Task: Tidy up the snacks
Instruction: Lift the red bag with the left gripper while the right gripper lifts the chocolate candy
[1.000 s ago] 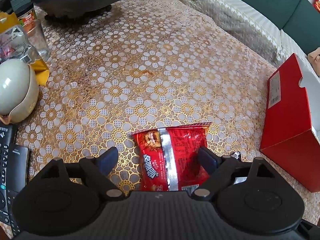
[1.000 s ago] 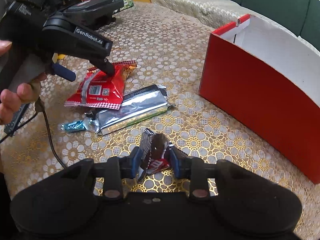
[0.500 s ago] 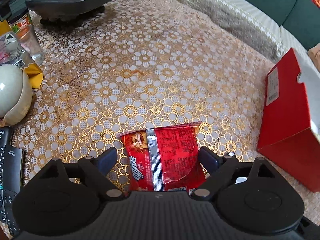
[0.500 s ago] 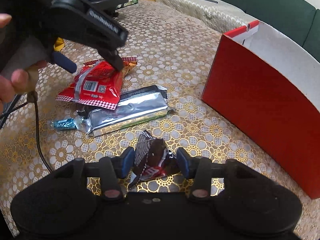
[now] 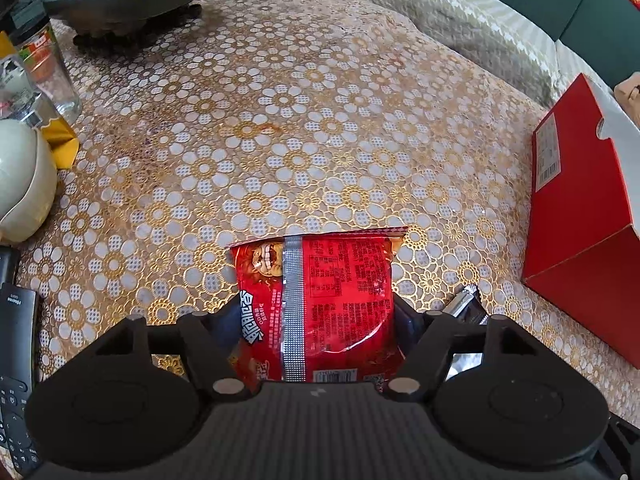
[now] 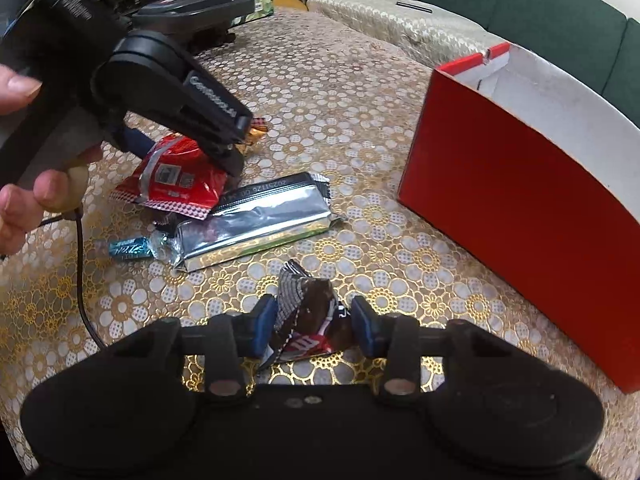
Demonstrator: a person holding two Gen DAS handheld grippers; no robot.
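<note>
An open red box [image 6: 520, 208] stands on the tabletop [image 5: 300, 120], to the right of both tools. Only its white inner wall is seen. Its floor is hidden behind the red front wall, so whether anything lies in it cannot be told. In the left wrist view the box is cut off by the frame's edge.

The left tool [image 5: 316, 320] is closed on a red packet [image 5: 320, 300]. Its jaws have just been closing, and a pad is pressed against each side of the packet. The packet's near end is hidden under the tool's body, while its far end lies on the tabletop ahead of the fingers. The hand [image 6: 24, 184] on this tool is only partly seen at the frame's edge.

The right tool [image 6: 312, 316] is not clamped. Its jaws have just been closing, and a crumpled dark wrapper [image 6: 308, 308] stands between them on the tabletop. The left pad is touched by the wrapper, and the right pad is just clear of it. The wrapper's print is too creased to be read.

A silver bar [image 6: 256, 220] lies ahead and left of the right tool, with one end tucked under the red packet. A small blue sweet [image 6: 128, 248] is seen just beside the bar's other end. A gold-wrapped piece [image 6: 258, 128] is mostly hidden behind the left tool.

To the left of the left tool, a glass jar [image 5: 52, 72], a cream round thing [image 5: 20, 184] and a remote [image 5: 16, 360] are cut off by the frame.
</note>
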